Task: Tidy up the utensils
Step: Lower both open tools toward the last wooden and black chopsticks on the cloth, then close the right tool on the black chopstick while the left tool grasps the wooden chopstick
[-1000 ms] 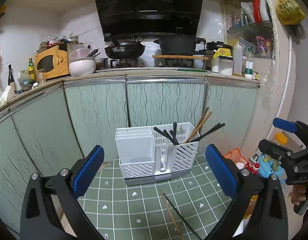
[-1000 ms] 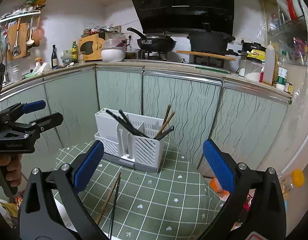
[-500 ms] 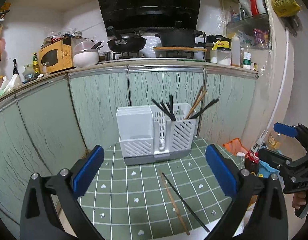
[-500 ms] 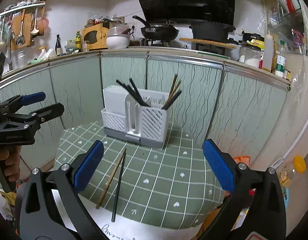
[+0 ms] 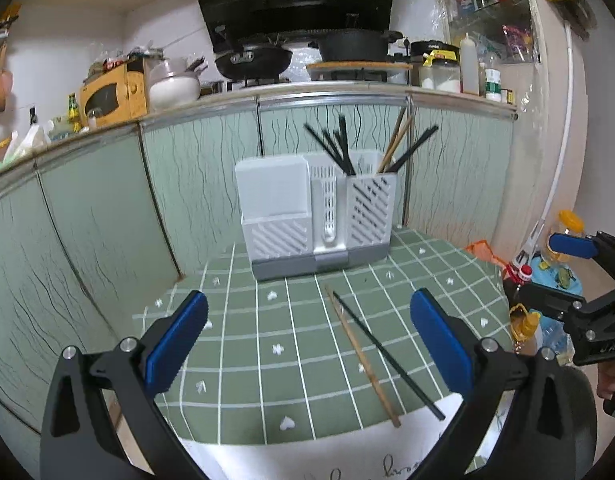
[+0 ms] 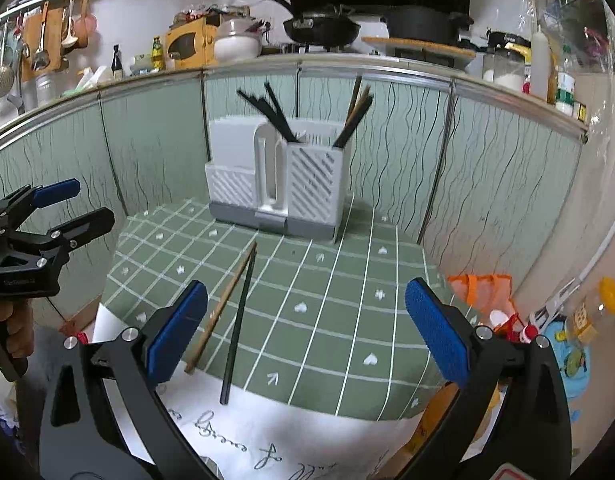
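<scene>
My left gripper (image 5: 309, 340) is spread wide with nothing between its blue pads, and my right gripper (image 6: 305, 330) stands just as wide and empty. Both hang above the near edge of the green tablecloth with a white grid and small white hearts (image 5: 275, 320).

Readable writing is scarce. Cursive black script runs along the white cloth border (image 6: 243, 440) under my right fingers, but I cannot make out the words. Small embossed lettering sits on the black body of each gripper as seen from the other's camera, too small to read.

Two loose chopsticks lie on the tablecloth, side by side and nearly touching at their far tips: a light wooden chopstick (image 5: 361, 354) and a thin black chopstick (image 5: 387, 354). Their near ends reach the cloth's front edge, the black one overhanging the white border.

Behind them, at the back of the table, stands a white slatted plastic utensil holder on a grey base (image 5: 315, 216). Its right compartment already holds several black chopsticks (image 5: 331, 144) leaning left and wooden chopsticks (image 5: 395, 140) leaning right, together with one more black one.
</scene>
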The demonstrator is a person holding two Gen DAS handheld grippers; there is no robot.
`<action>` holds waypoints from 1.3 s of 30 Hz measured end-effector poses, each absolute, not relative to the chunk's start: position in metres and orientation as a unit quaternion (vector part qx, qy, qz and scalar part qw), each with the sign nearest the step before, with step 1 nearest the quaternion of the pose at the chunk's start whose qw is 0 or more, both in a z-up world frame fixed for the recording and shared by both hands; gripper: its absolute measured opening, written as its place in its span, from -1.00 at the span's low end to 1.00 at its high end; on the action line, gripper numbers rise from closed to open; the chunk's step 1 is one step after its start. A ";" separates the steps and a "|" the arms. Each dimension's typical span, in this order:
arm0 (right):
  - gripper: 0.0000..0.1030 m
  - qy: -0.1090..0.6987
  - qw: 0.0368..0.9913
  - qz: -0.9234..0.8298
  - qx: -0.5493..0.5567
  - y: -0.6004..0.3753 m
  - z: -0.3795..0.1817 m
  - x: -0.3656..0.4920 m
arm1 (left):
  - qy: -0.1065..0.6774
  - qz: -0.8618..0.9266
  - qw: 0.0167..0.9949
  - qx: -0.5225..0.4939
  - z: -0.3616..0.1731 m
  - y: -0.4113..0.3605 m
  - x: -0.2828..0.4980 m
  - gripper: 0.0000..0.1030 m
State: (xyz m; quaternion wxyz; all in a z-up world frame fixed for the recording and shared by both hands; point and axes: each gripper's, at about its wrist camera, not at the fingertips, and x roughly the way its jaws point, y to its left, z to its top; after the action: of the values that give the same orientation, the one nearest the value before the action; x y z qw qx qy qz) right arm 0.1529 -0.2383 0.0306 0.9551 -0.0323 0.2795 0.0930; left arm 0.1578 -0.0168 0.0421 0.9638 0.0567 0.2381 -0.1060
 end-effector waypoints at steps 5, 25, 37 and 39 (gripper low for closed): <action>0.85 0.294 0.950 0.097 -0.037 -0.239 0.005 0.151 | 0.253 -0.102 0.961 0.051 0.015 -0.011 0.155 0.93; 0.85 0.334 0.934 0.124 -0.019 -0.220 -0.061 0.147 | 0.290 -0.102 0.951 0.032 -0.051 -0.003 0.146 0.93; 0.85 0.354 0.926 0.131 -0.026 -0.197 -0.087 0.159 | 0.307 -0.085 0.948 0.027 -0.069 0.007 0.143 0.93; 0.83 0.356 0.925 0.130 -0.029 -0.193 -0.091 0.161 | 0.311 -0.081 0.947 0.026 -0.073 0.010 0.144 0.93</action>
State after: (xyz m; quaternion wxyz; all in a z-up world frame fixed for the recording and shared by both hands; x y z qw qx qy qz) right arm 0.1611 -0.1928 -0.0914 0.9249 -0.0287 0.3562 0.1299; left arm 0.1436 0.0101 -0.0730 0.9466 0.0260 0.3110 -0.0807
